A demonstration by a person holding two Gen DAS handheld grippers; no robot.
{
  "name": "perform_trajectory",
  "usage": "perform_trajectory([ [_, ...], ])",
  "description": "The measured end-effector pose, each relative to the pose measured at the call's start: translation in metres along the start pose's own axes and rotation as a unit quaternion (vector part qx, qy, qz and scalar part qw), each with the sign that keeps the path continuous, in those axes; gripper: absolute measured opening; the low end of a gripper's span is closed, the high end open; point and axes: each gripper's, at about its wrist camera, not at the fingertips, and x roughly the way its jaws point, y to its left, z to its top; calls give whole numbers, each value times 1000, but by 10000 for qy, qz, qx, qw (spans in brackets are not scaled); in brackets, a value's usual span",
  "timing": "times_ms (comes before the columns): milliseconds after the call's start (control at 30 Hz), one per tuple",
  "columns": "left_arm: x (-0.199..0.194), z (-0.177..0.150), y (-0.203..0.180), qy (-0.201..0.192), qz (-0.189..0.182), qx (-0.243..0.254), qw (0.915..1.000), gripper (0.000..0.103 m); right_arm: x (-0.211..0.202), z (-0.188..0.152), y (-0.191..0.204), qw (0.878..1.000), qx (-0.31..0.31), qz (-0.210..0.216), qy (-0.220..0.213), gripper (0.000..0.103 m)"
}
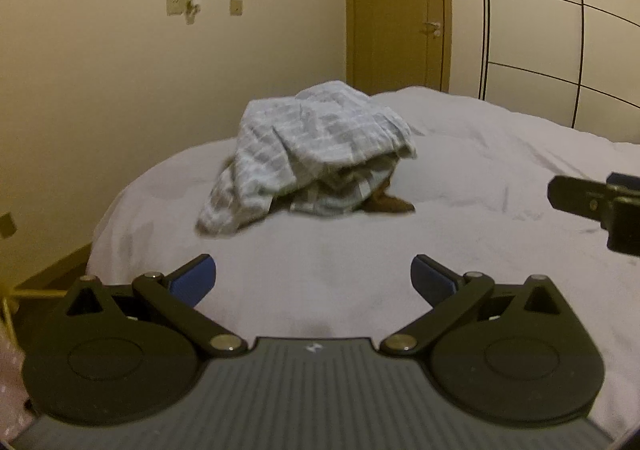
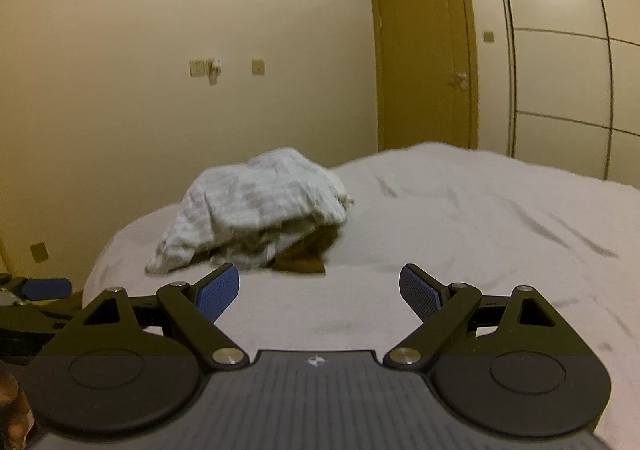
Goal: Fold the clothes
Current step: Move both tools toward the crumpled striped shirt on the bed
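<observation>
Folding not yet begun: checked garment (image 1: pixel 308 153) lies heaped over a brown item (image 1: pixel 394 203) toward the bed's (image 1: pixel 480 177) far left, well apart from left hand-held gripper (image 1: pixel 313 282) and right hand-held gripper (image 2: pixel 319 292), both spread wide, empty.

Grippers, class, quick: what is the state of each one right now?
Left gripper: open, holding nothing, short of the checked garment on the bed.
Right gripper: open, holding nothing.
</observation>
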Motion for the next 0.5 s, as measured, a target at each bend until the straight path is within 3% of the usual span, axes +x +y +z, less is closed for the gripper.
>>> perform_trajectory([
  [167, 50, 30, 5, -84, 27, 68, 9999, 102, 58, 15, 2, 9995, -301, 69, -82, 89],
  [233, 56, 49, 8, 134, 57, 3, 9999, 102, 68, 28, 3, 9993, -347, 115, 57, 89],
  [500, 29, 139, 18, 1025, 211, -157, 9944, 102, 79, 131, -4, 9954, -447, 119, 834, 89],
])
